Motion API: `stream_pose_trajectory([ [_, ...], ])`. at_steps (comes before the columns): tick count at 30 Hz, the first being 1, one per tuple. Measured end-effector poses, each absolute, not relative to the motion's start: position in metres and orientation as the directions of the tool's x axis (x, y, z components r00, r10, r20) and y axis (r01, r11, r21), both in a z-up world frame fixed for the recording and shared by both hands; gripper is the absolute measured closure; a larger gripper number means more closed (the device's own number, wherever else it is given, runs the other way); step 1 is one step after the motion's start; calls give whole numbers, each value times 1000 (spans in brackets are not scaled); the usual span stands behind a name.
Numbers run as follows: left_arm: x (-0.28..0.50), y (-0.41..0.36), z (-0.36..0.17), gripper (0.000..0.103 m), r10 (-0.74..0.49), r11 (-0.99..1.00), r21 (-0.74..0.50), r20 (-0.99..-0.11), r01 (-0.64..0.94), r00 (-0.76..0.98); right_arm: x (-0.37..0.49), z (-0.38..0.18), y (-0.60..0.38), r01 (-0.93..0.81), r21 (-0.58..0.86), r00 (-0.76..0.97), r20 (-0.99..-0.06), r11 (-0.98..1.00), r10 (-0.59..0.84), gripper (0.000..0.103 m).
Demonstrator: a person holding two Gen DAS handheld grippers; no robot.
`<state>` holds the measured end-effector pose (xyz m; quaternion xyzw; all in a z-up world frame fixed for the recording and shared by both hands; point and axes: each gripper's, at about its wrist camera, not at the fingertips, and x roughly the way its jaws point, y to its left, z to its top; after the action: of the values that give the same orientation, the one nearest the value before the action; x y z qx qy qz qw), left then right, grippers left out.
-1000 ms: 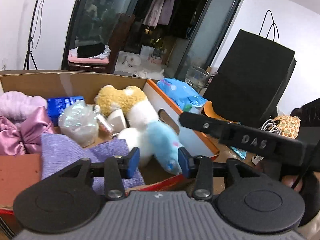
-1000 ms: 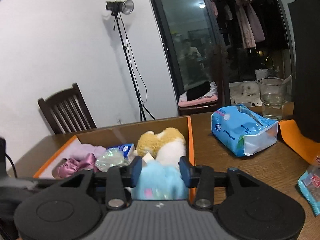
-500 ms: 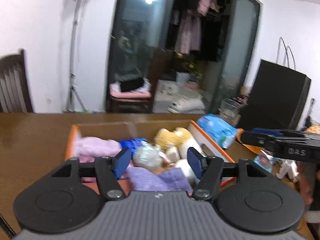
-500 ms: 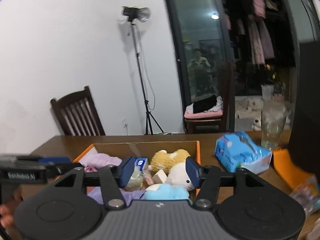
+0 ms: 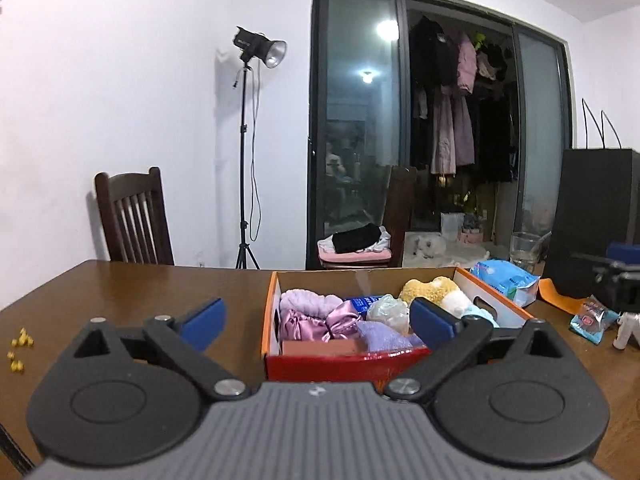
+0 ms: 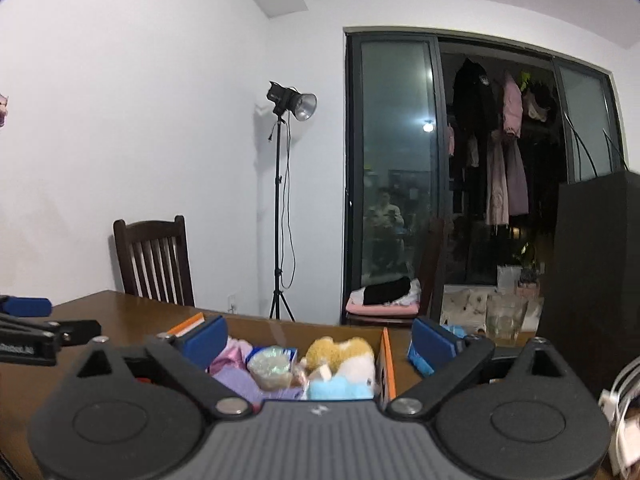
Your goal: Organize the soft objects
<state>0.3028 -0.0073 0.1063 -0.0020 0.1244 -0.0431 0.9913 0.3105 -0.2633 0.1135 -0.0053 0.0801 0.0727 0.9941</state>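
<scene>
An orange-rimmed cardboard box (image 5: 272, 312) stands on the brown table. It holds a lilac fluffy piece (image 5: 308, 300), pink satin cloth (image 5: 312, 324), a purple cloth (image 5: 380, 336), a clear bag (image 5: 386, 310), a yellow plush (image 5: 426, 290) and a light-blue plush (image 5: 480, 314). My left gripper (image 5: 316, 318) hovers in front of the box with its jaws opening and nothing between them. My right gripper (image 6: 320, 338) faces the same box (image 6: 386, 364) from the near side, its jaws also opening and empty. The light-blue plush (image 6: 336, 388) lies at the box's near end.
A blue tissue pack (image 5: 504, 280), a glass (image 5: 524, 246), a tall black paper bag (image 5: 596, 224) and a snack packet (image 5: 592, 318) stand right of the box. Small yellow bits (image 5: 18, 344) lie at the table's left. A wooden chair (image 5: 132, 220) and light stand (image 5: 244, 160) are behind.
Both grippers have pulled back and up from the box and their jaws have spread wide. The light-blue plush that was between the right jaws now lies in the box.
</scene>
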Motion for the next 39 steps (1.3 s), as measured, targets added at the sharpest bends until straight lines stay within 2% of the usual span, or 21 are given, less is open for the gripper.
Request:
stream_pose_trajectory([
  [9, 253, -4, 108, 2, -71, 997, -38, -194, 64, 978, 268, 107, -262, -143, 50, 971, -188, 988, 150, 4],
  [16, 164, -7, 91, 0, -53, 999, -10, -155, 52, 986, 195, 90, -259, -157, 50, 963, -216, 986, 164, 4],
  [20, 112, -7, 74, 0, -70, 997, -3, -183, 71, 981, 148, 74, -255, -168, 65, 954, -241, 984, 179, 4],
  [24, 63, -10, 55, 0, -20, 1000, -5, -193, 20, 981, 104, 61, -249, -209, 54, 943, -253, 976, 216, 4],
  [28, 23, -10, 36, 0, -62, 998, -1, -212, 63, 975, 58, 47, -239, -194, 86, 942, -262, 977, 210, 4],
  [32, 11, -10, 29, 0, -71, 997, -6, -218, 71, 973, 26, 29, -234, -206, 135, 930, -282, 969, 237, 4],
  [39, 11, -11, 34, 0, -66, 998, -14, -205, 64, 977, 23, 29, -233, -192, 115, 938, -272, 975, 217, 4],
])
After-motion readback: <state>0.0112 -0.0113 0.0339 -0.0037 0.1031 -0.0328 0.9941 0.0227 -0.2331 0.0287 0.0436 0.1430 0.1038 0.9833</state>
